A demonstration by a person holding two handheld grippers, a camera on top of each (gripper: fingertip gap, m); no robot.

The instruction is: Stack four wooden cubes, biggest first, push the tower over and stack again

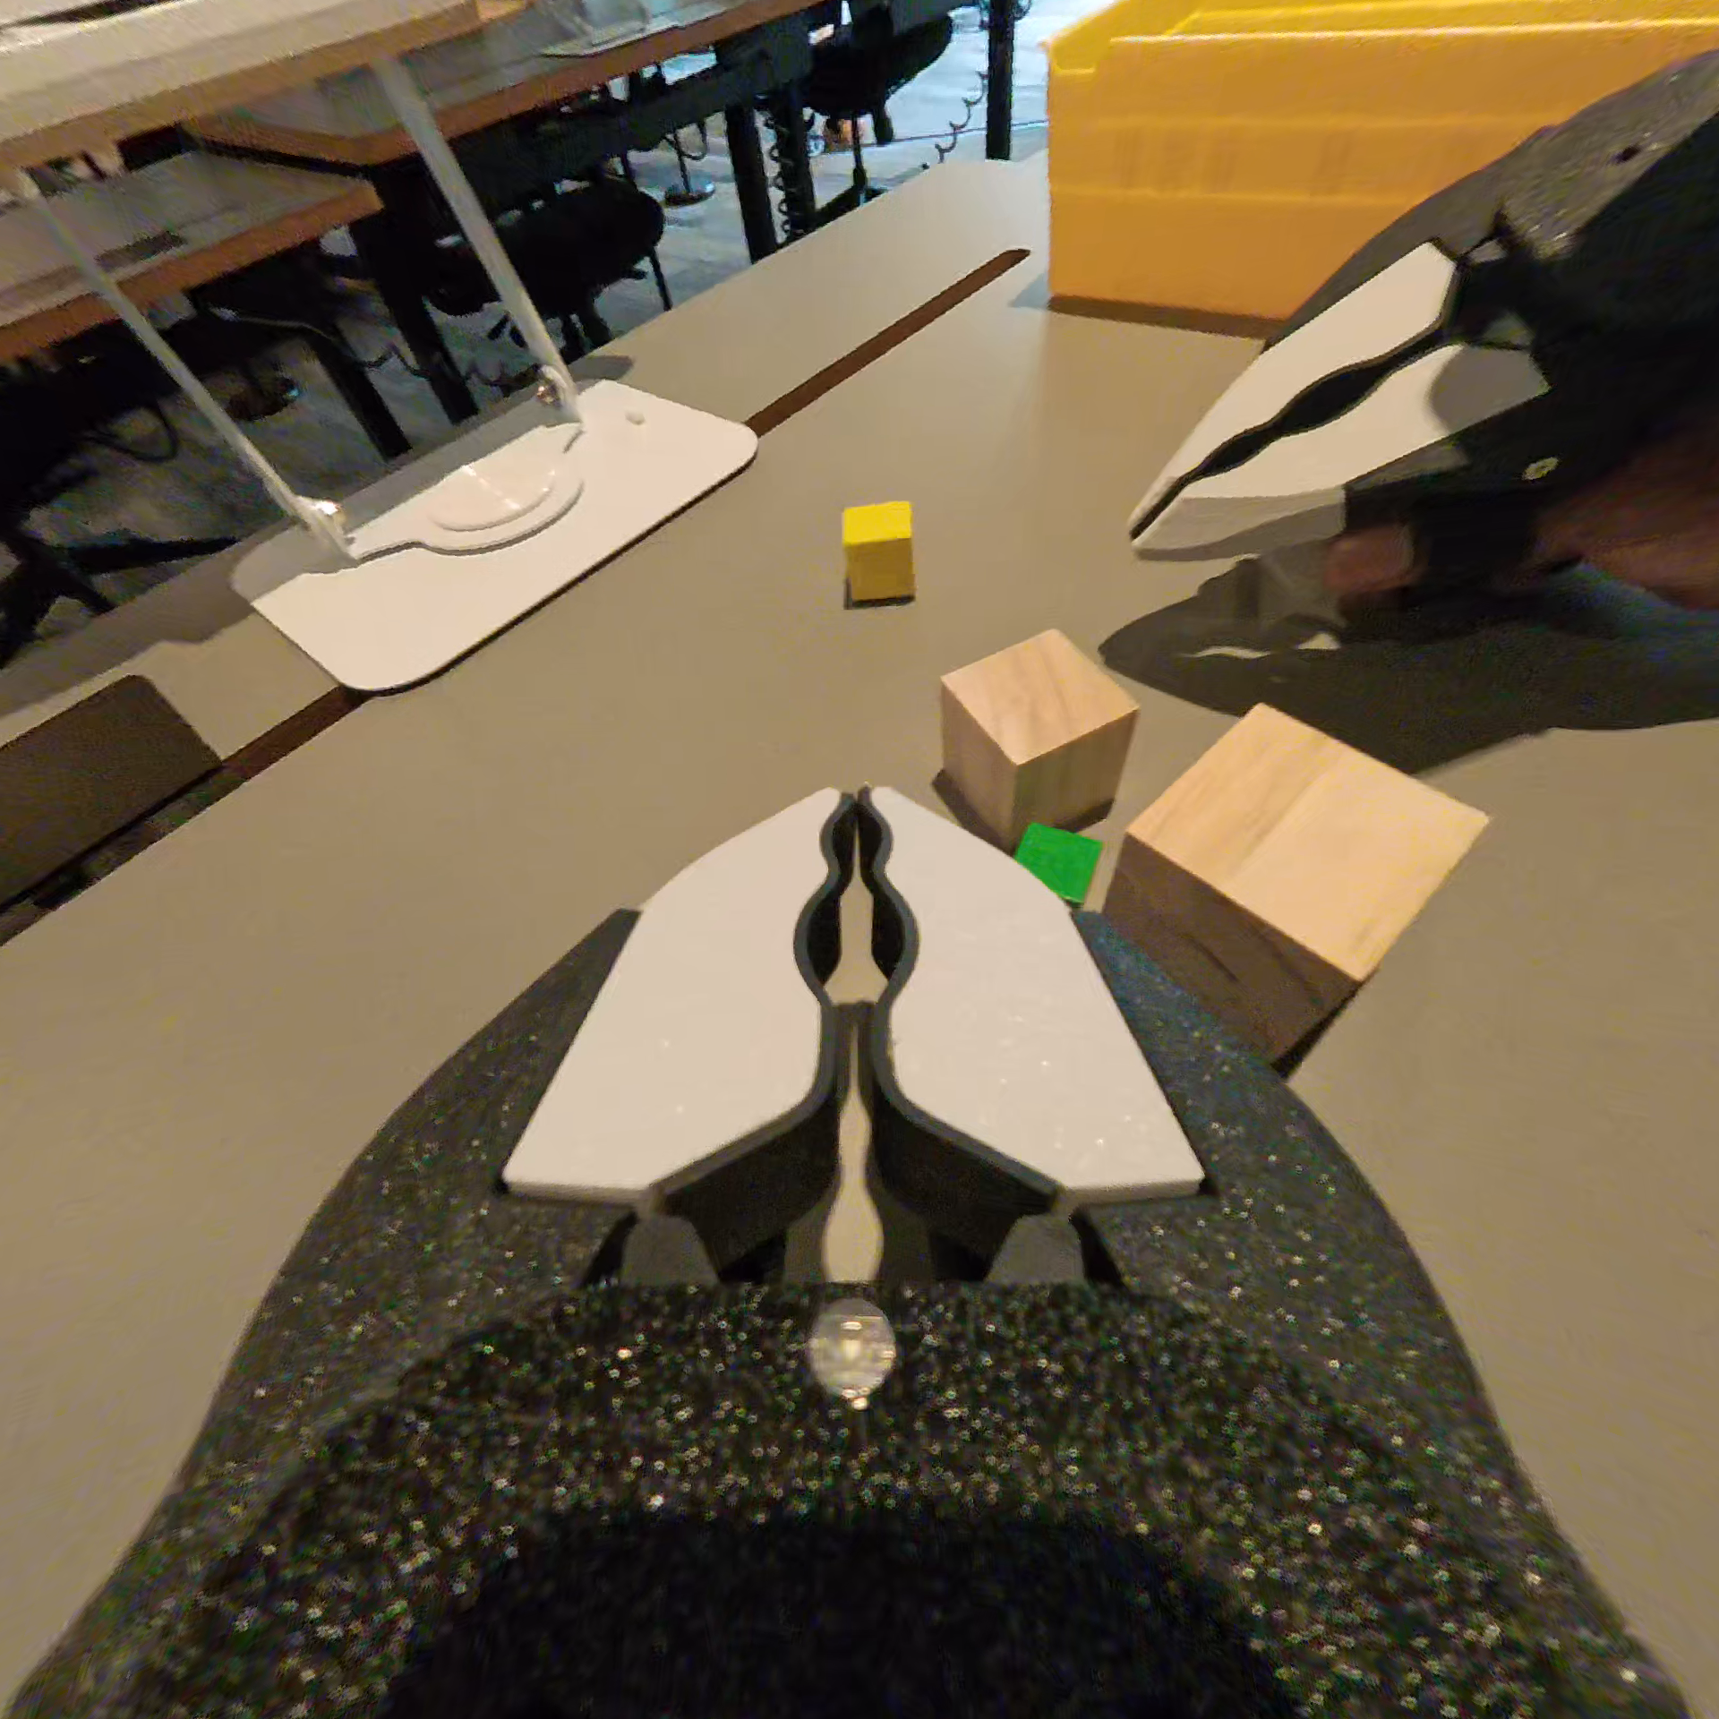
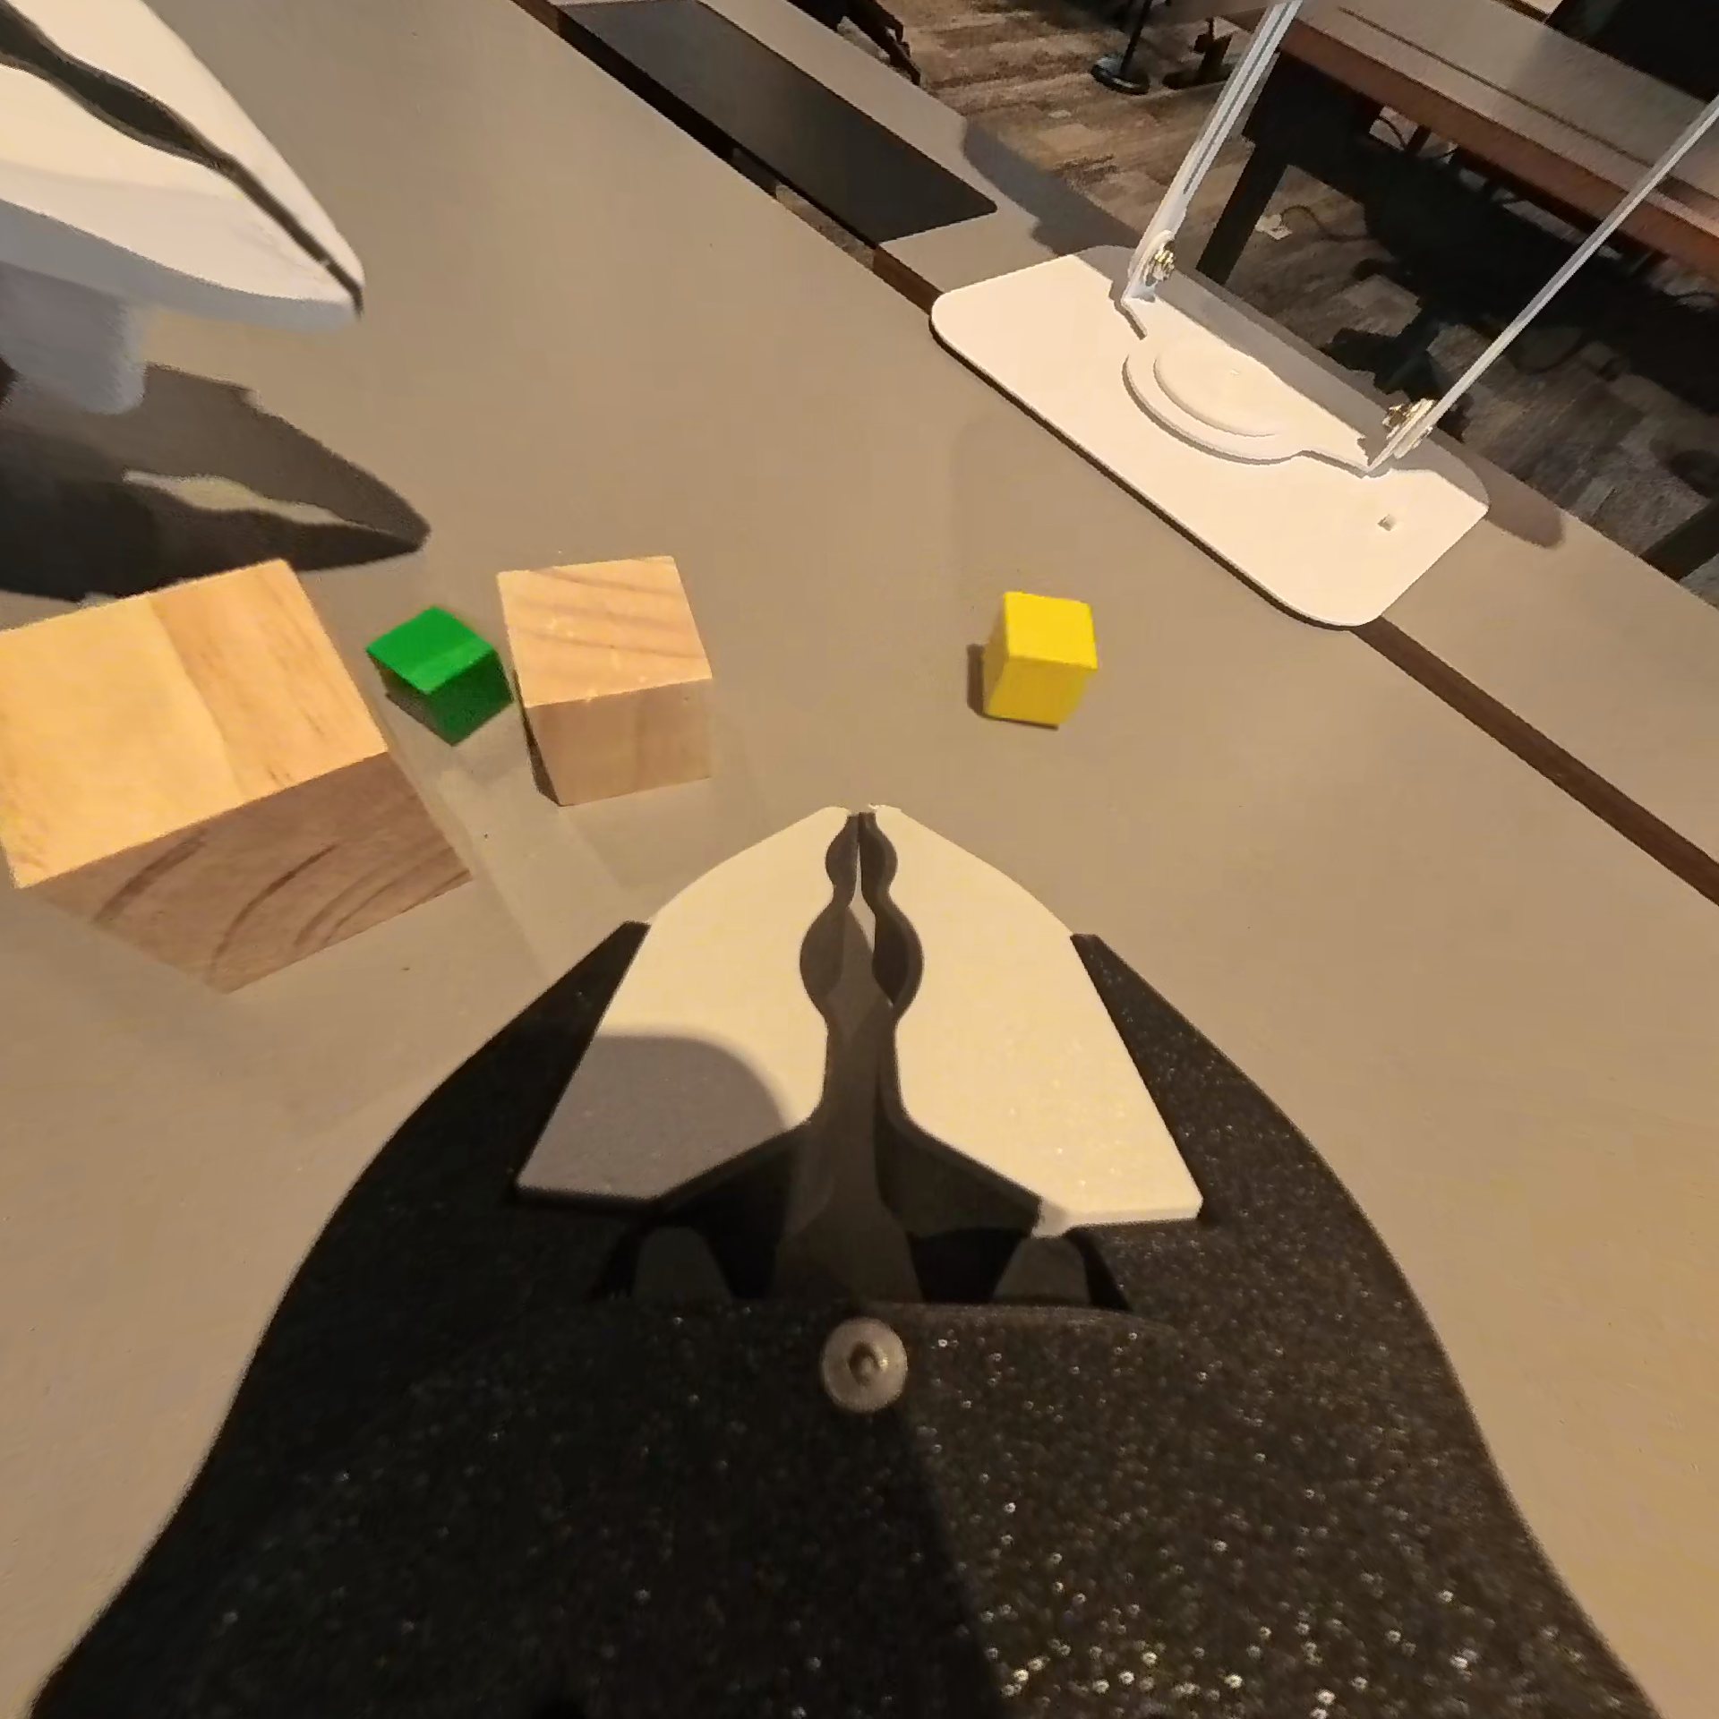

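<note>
Four cubes lie apart on the grey table (image 1: 465, 930), none stacked. The biggest plain wooden cube (image 1: 1284, 874) (image 2: 195, 753) sits next to the small green cube (image 1: 1060, 860) (image 2: 442, 672). The middle plain wooden cube (image 1: 1032, 735) (image 2: 609, 674) stands just beyond the green one. The small yellow cube (image 1: 877, 551) (image 2: 1037, 656) stands alone farther off. My left gripper (image 1: 860, 792) is shut and empty, just left of the wooden cubes; it also shows in the right wrist view (image 2: 349, 298). My right gripper (image 2: 863, 817) is shut and empty, near the middle cube; it also shows in the left wrist view (image 1: 1139, 526).
A white stand base (image 1: 502, 539) (image 2: 1209, 419) with clear slanted struts sits by the table's edge. A yellow plastic bin (image 1: 1302, 158) stands at the back of the table. Other desks and chairs stand beyond the edge. My hands' fingertips stand some 15 cm from each other. The right tips stand about 6 cm off the middle plain wooden cube (image 2: 609, 674). My left wrist view (image 1: 1087, 672) looks at it from another angle.
</note>
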